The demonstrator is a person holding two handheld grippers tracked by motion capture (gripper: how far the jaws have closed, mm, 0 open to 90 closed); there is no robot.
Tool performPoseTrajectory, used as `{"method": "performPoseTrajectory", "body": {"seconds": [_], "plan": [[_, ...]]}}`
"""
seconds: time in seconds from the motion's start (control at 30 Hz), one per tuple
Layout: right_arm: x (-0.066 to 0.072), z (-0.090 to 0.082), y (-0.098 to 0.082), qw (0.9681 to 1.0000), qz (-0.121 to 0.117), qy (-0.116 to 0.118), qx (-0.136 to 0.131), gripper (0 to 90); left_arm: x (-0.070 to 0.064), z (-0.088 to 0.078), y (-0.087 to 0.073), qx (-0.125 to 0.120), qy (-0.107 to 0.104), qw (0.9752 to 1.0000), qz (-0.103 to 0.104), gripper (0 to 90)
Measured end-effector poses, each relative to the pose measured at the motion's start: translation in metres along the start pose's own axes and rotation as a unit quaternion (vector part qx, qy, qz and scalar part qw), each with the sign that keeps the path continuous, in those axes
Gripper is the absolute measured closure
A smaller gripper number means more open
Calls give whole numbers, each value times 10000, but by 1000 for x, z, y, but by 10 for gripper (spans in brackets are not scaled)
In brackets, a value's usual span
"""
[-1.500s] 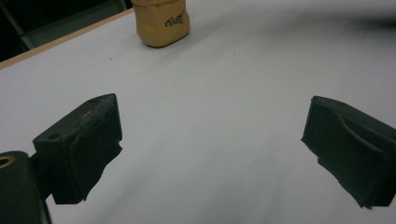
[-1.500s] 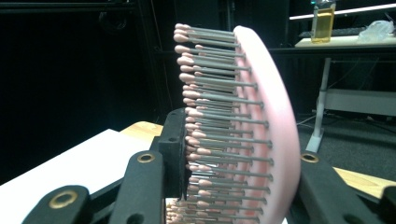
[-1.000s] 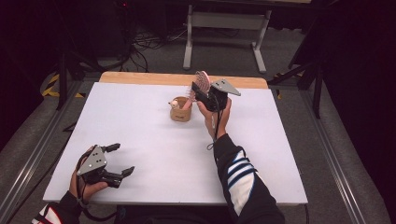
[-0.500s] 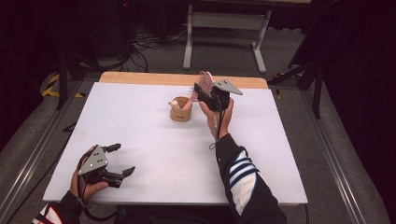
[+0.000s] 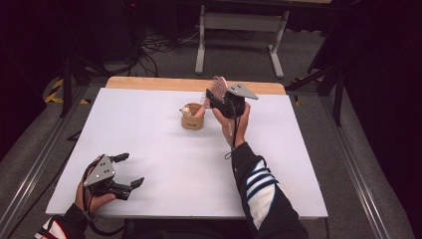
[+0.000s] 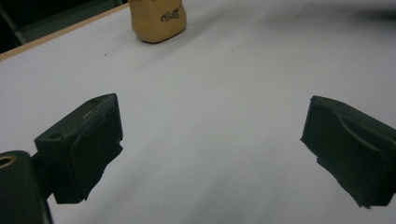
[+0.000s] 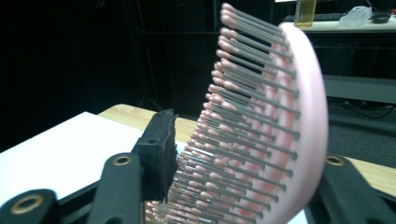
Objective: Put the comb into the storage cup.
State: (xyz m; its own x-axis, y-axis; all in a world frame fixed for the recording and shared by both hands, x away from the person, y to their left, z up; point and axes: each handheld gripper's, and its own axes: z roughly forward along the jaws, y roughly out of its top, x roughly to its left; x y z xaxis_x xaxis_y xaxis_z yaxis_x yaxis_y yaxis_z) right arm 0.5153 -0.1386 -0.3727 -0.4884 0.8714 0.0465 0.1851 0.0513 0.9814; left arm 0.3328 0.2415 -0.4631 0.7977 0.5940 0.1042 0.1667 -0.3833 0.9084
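A pink hairbrush (image 5: 217, 85) stands tilted over a tan cup (image 5: 191, 121) at the far middle of the white table (image 5: 149, 129), its handle reaching down into the cup. My right gripper (image 5: 215, 97) is at the brush head. In the right gripper view the brush (image 7: 261, 130) sits between the jaws, which have just been opening; the left pad (image 7: 159, 149) lies at the bristle tips without bending them. My left gripper (image 5: 131, 169) rests open at the near left corner, nothing between its jaws (image 6: 210, 135). The cup (image 6: 158, 21) shows far ahead of it.
A small pale object (image 5: 185, 110) also sits in the cup. A wooden strip (image 5: 149, 83) edges the table's far side. Beyond it are a grey stand (image 5: 239, 30) and cables on the floor.
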Motion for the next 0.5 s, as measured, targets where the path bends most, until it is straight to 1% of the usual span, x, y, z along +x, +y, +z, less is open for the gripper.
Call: {"method": "performPoseTrajectory", "body": {"seconds": [0.1, 0.13, 0.17, 0.4, 0.43, 0.5], "plan": [[0, 0, 2, 9999, -52, 110, 12, 451, 0, 0, 0, 17, 4, 10000, 11, 60], [0, 0, 3, 9999, -114, 119, 28, 448, 0, 0, 0, 17, 4, 10000, 12, 60], [0, -1, 4, 9998, -181, 99, 54, 441, 0, 0, 0, 14, 4, 10000, 10, 60], [-1, -1, 7, 9994, -317, 95, 105, 387, 0, 0, 0, 13, 1, 10000, 5, 60], [-1, -1, 8, 9992, -364, 63, 122, 372, 0, 0, 0, 13, 2, 10000, 6, 60], [-1, -2, 9, 9992, -384, 22, 130, 349, 0, 0, 0, 14, 1, 10000, 6, 60]]}}
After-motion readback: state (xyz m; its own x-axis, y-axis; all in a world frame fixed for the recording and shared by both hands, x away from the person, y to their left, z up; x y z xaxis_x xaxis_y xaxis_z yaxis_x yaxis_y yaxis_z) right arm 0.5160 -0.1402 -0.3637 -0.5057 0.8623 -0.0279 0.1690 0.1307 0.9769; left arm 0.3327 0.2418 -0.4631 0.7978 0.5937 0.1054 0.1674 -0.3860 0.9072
